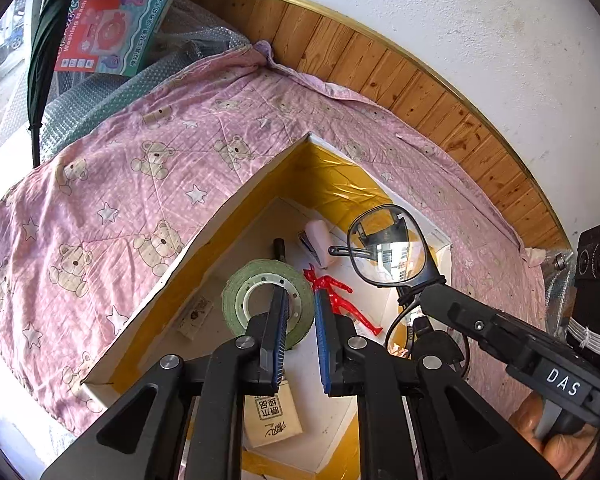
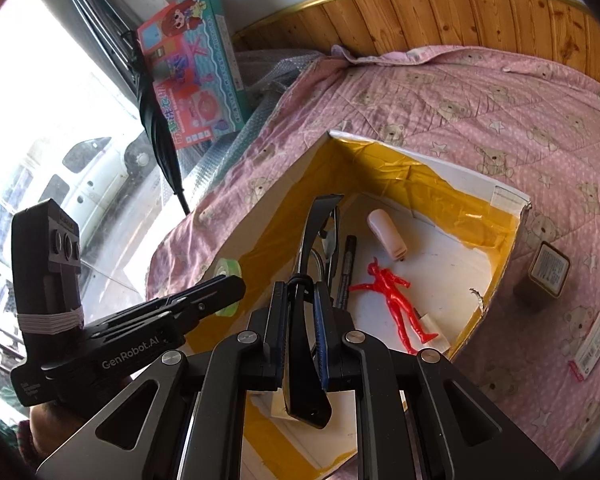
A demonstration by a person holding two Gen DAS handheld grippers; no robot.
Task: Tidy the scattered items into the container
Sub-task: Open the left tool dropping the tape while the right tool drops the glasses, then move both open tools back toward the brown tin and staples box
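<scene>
Left wrist view: we find the left gripper [image 1: 301, 336] at lower centre, jaws narrowly parted and empty, above the box [image 1: 204, 236] holding a tape roll [image 1: 236, 292] and red figure [image 1: 336, 296].

Right wrist view: the right gripper [image 2: 300, 320] at lower centre has its jaws clamped on the glasses [image 2: 312, 240], over the box [image 2: 496, 276].

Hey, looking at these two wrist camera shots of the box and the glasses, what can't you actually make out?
- Tape roll: left wrist view, near edge covered by the left gripper; right wrist view shows only a sliver.
- Glasses: right wrist view, lenses hidden edge-on; the right gripper covers the clamped temple.
- Black pen: mostly behind the glasses and fingers.
- Small packet on the quilt: print too small to read.
</scene>
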